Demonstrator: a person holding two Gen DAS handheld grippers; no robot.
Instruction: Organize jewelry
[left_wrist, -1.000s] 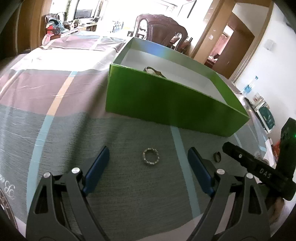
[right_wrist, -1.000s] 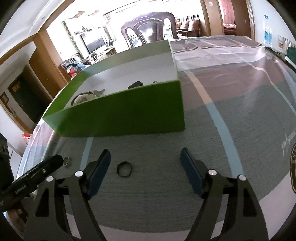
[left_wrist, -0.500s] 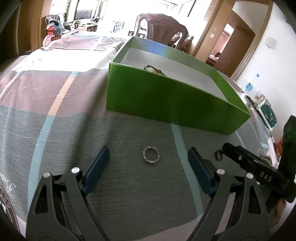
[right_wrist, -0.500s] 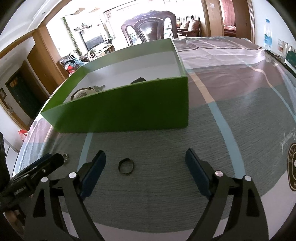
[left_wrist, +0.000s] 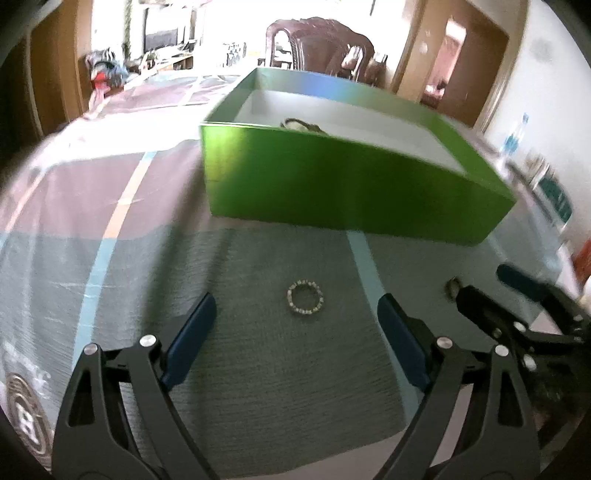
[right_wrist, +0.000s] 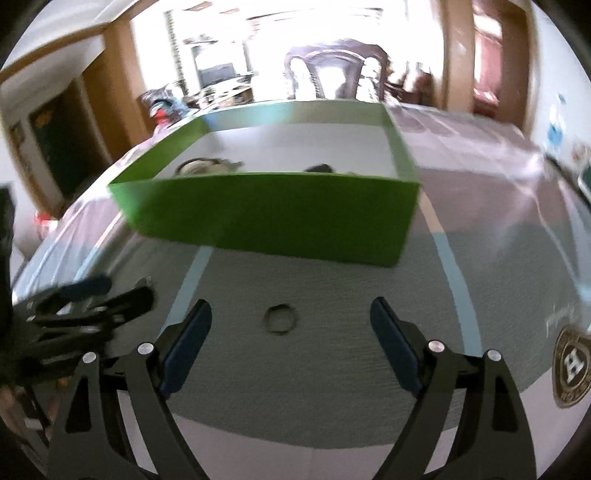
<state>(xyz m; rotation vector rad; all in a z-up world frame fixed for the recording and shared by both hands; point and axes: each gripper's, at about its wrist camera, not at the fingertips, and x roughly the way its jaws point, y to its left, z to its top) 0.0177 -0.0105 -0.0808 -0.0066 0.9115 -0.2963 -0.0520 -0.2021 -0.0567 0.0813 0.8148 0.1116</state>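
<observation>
Both grippers were over the striped tablecloth (left_wrist: 110, 192), pointing down toward the green box (left_wrist: 332, 188). Left gripper (left_wrist: 295, 325) stood wide apart, nothing gripped; the beaded ring (left_wrist: 305, 297) lay flat on the cloth between its blue pads (left_wrist: 192, 339), touching neither. Right gripper (right_wrist: 291, 328) was also spread wide with nothing held (its jaws had just been shifting a little), and the dark ring (right_wrist: 280, 319) lay on the cloth between its pads, clear of both. Box sat just beyond both rings, open-topped, white inside. A coiled bracelet-like piece (right_wrist: 201, 167) and a small dark item (right_wrist: 320, 168) were already in it; blur kept me from telling more.
</observation>
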